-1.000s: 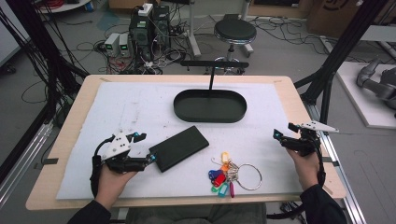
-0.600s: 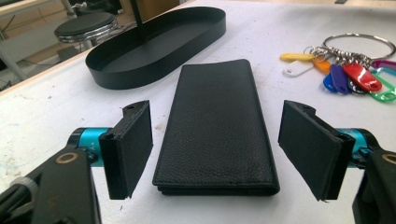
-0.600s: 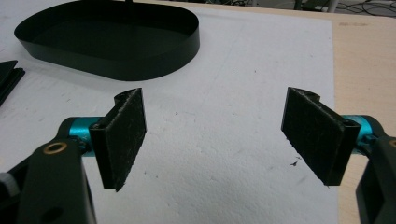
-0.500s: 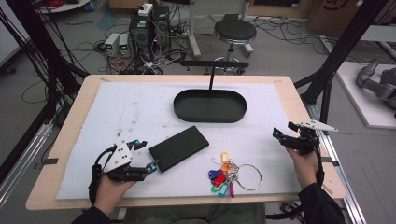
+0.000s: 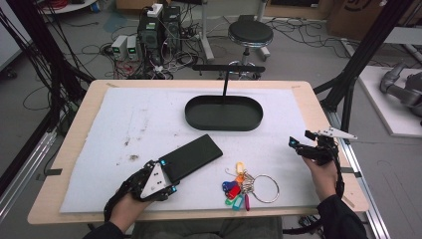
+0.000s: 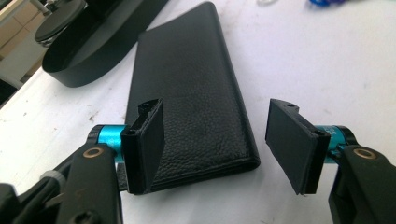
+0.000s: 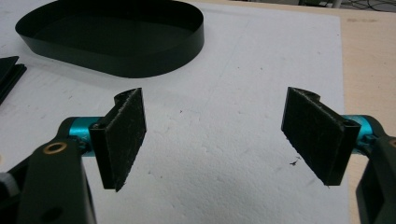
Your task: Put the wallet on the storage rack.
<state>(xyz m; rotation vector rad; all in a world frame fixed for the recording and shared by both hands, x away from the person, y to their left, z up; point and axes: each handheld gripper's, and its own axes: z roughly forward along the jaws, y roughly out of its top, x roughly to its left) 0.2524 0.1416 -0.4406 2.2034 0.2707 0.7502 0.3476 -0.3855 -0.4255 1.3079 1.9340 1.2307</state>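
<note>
Since the earlier frames the left gripper (image 5: 166, 174) has slid toward the person and in under the near end of the black wallet (image 5: 191, 158), while the right gripper (image 5: 304, 143) holds about where it was near the table's right edge.

In the left gripper view the left gripper (image 6: 215, 140) has its jaws spread wide, one on each side of the wallet's (image 6: 191, 93) near short end. The left-hand pad overlaps the wallet's long edge; whether it touches the leather is hard to tell from this angle. The other pad stands clear of the opposite edge with white mat (image 6: 327, 56) showing between them. The wallet lies flat, its long axis running straight away from the jaws toward the black oval tray (image 6: 88, 60), which sits beyond it and to the left.

In the high view the wallet lies diagonally on the white mat (image 5: 124, 124), its far end pointing up and right toward the tray (image 5: 224, 113). A bunch of keys with coloured tags (image 5: 238, 188) lies just right of the left gripper, apart from the wallet.

The right gripper (image 7: 215, 130) is also wide open, nothing between its pads, over bare mat (image 7: 233, 70). The tray (image 7: 112, 42) lies ahead of it and to the left, well apart, and a corner of the wallet (image 7: 9, 70) shows at the far left.
</note>
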